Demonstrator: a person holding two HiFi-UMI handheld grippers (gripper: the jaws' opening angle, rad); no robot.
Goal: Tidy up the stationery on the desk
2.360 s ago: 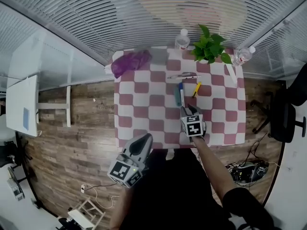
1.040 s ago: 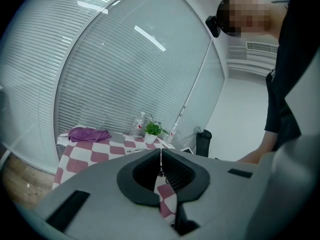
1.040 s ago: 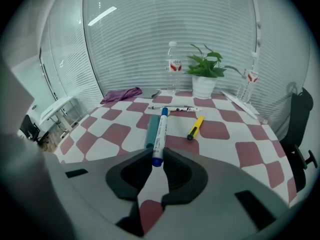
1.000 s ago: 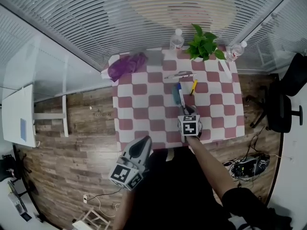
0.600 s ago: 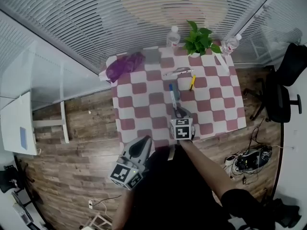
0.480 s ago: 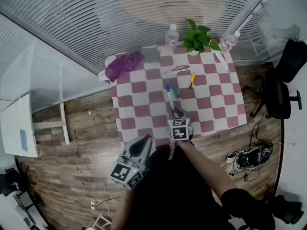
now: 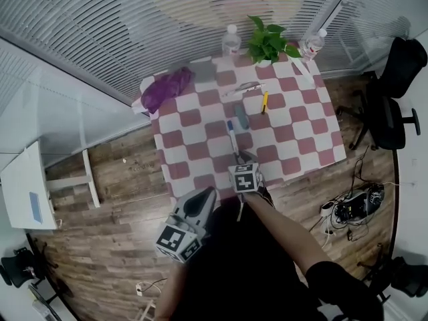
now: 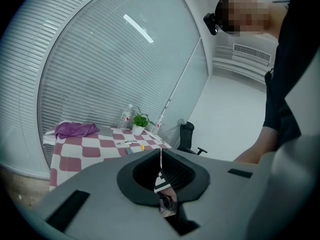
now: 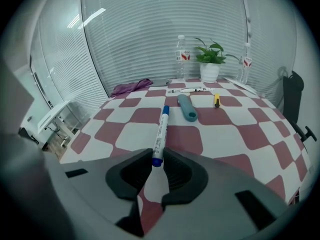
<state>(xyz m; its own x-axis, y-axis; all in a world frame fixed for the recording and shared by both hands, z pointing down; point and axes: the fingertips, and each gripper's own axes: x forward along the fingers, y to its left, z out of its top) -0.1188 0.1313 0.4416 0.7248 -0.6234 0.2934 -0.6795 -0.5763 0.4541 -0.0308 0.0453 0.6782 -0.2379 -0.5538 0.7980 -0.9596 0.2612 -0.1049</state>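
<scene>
Showing white marker w/ blue ends (image 9: 160,129): near end clamped betw. right tongs (image 9: 158,160), barrel pointing away across the checked tabletop (image 9: 235,129). Just beyond its far tip, slightly right: teal case (image 9: 188,107). Farther back: yellow pen (image 9: 216,100), white pen (image 9: 189,90). Back edge: potted plant (image 9: 210,59), bottle (image 9: 180,64), purple cloth (image 9: 131,88). Left tongs (image 8: 161,156) pressed together, nothing betw. them, held off the tabletop's near edge.

In the head view the right gripper (image 7: 239,159) hides the near end of the marker (image 7: 231,136), and its cube covers the jaws. Print on the marker is too small to read. The slim white thing (image 9: 190,90) before the plant (image 9: 212,54) is too small to name. In its own view the left gripper (image 8: 161,159) hides the near side of the counter (image 8: 67,161).
</scene>
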